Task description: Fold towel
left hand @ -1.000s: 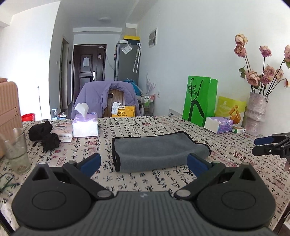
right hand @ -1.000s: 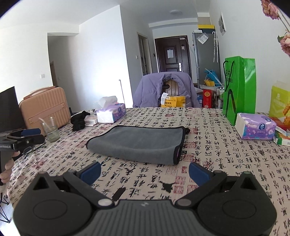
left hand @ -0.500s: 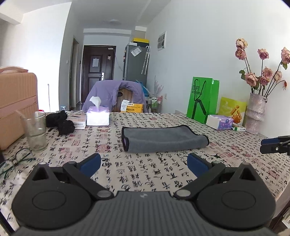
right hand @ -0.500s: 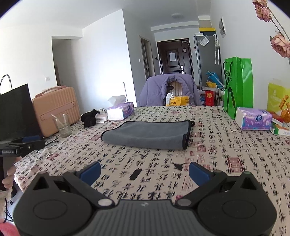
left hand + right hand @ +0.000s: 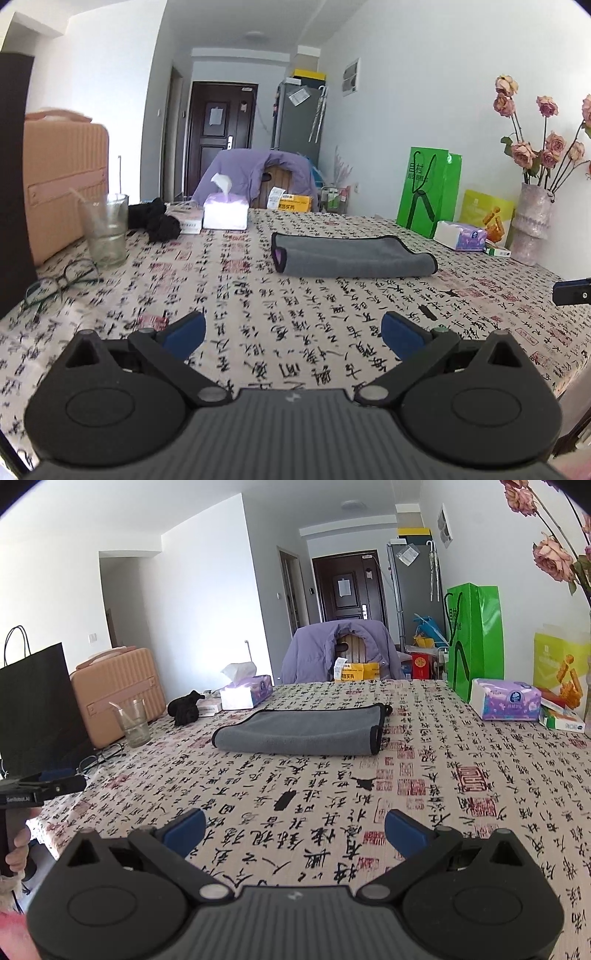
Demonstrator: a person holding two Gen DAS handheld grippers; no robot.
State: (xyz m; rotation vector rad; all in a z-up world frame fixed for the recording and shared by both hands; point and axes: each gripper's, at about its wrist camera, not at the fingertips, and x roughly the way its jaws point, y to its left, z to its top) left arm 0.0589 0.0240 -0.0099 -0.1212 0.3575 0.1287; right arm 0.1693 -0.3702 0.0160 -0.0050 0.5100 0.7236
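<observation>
A grey towel [image 5: 351,256] with black edging lies folded flat on the table's patterned cloth [image 5: 295,332]; it also shows in the right wrist view [image 5: 303,732]. My left gripper [image 5: 293,332] is open and empty, well back from the towel near the table's front edge. My right gripper [image 5: 295,829] is open and empty, also well short of the towel. The left gripper shows at the left edge of the right wrist view [image 5: 44,788]. The right gripper's tip shows at the right edge of the left wrist view [image 5: 572,291].
A glass [image 5: 105,229], eyeglasses [image 5: 59,282], a black cloth bundle [image 5: 155,219], a tissue box [image 5: 225,212] and a pink suitcase [image 5: 62,177] stand at the left. A green bag [image 5: 474,638], tissue pack [image 5: 508,703] and flower vase [image 5: 533,221] stand at the right.
Both grippers have drawn back from the towel toward the table's front edge and lowered. The towel has not moved. Both stay open.
</observation>
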